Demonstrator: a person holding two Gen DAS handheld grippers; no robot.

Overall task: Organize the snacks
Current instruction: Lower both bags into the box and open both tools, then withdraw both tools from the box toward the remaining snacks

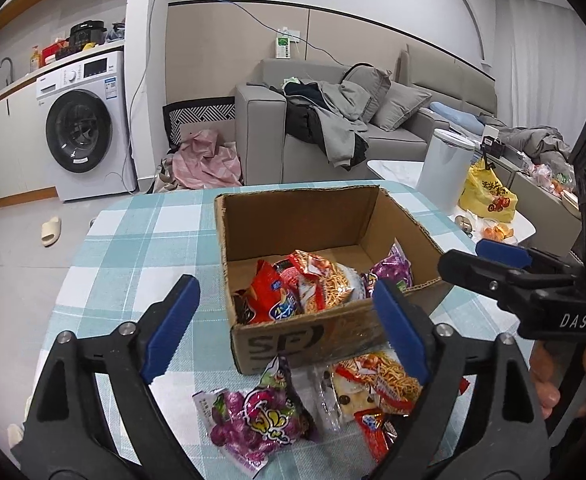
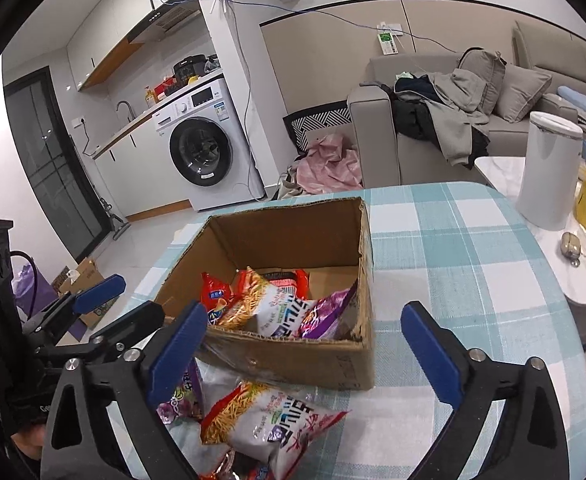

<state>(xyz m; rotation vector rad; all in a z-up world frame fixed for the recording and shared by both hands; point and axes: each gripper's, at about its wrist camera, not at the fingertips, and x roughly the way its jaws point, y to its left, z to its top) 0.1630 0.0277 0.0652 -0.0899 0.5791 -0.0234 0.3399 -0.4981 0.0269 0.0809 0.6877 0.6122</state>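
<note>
An open cardboard box point(image 1: 293, 216) stands on the checked table. Inside lie a red packet point(image 1: 269, 296), a noodle-snack packet point(image 1: 329, 280) and a purple packet point(image 1: 393, 272). In front of the box a purple packet point(image 1: 261, 412), a noodle-snack packet point(image 1: 381, 376), a clear biscuit packet point(image 1: 341, 396) and a red packet point(image 1: 373, 428) lie loose. My left gripper point(image 1: 285, 284) is open above these loose packets, holding nothing. My right gripper point(image 2: 304, 312) is open too, over the box's near wall point(image 2: 313, 364) and a noodle-snack packet point(image 2: 269, 420), and it shows at the right point(image 1: 465, 256) in the left wrist view.
The table wears a teal checked cloth point(image 1: 141, 240). Beyond its far right edge a white bin point(image 1: 445, 168) and a yellow bag point(image 1: 489, 196) sit on a low white table. A grey sofa point(image 1: 333, 120) and a washing machine point(image 1: 85, 128) stand further back.
</note>
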